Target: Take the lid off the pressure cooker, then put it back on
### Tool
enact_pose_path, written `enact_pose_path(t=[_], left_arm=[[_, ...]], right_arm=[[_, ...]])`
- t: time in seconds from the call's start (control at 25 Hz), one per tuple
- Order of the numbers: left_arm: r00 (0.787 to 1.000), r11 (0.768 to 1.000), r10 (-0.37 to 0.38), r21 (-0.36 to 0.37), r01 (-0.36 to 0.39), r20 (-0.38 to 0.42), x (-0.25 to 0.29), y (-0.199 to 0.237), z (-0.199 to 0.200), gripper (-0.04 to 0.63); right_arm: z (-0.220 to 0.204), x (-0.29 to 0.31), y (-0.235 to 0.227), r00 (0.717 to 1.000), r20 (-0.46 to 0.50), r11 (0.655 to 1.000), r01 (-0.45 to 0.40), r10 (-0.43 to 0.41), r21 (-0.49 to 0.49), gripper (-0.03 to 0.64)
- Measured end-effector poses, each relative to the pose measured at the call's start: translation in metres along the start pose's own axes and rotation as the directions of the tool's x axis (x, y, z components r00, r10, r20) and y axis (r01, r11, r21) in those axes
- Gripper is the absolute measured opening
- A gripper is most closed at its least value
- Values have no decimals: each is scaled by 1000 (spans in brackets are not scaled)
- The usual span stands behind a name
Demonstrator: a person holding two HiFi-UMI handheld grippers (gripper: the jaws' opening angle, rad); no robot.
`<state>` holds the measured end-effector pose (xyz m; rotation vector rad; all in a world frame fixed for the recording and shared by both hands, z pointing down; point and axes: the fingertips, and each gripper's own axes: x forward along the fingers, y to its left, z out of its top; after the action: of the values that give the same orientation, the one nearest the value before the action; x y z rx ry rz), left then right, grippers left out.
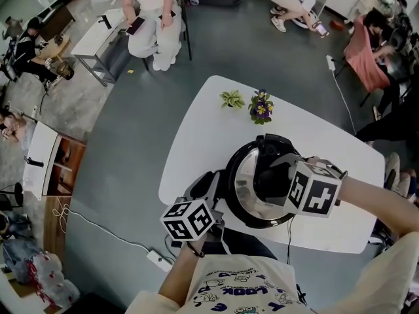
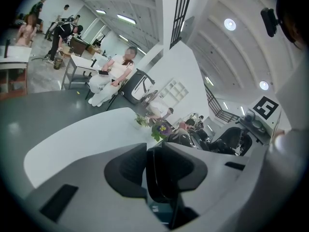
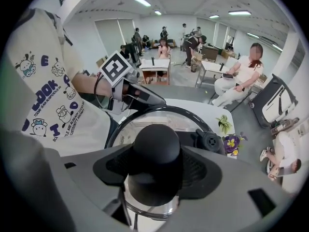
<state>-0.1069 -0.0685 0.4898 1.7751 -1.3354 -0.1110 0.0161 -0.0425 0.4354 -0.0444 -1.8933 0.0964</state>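
While my right gripper (image 3: pixel 154 167) clamps the round black knob (image 3: pixel 157 146) of the steel lid (image 1: pixel 242 175), the fingers (image 2: pixel 126 168) of my left gripper (image 2: pixel 154 170) pinch the black cooker handle (image 2: pixel 160 182).

The pressure cooker (image 1: pixel 243 178) stands upright near the front edge of the white table (image 1: pixel 196 129), its shiny steel lid (image 3: pixel 145 122) seated flat on top, round black knob (image 3: pixel 157 153) at centre, black side handle (image 2: pixel 161 178) jutting out

Grey right gripper (image 3: pixel 155 167), pointing steeply down, clamps the black round knob (image 3: pixel 157 144); left gripper (image 2: pixel 154 169) (nearly level) pinches a black handle (image 2: pixel 161 180).
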Motion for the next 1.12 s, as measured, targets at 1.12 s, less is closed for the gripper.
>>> enact_pose_path(t=[1.12], left_arm=[[1000,999,16,45,-16,-3,2,-1,0,112]], right_arm=[[-2,2,5,997,-60,984,-49,39,-172,307]])
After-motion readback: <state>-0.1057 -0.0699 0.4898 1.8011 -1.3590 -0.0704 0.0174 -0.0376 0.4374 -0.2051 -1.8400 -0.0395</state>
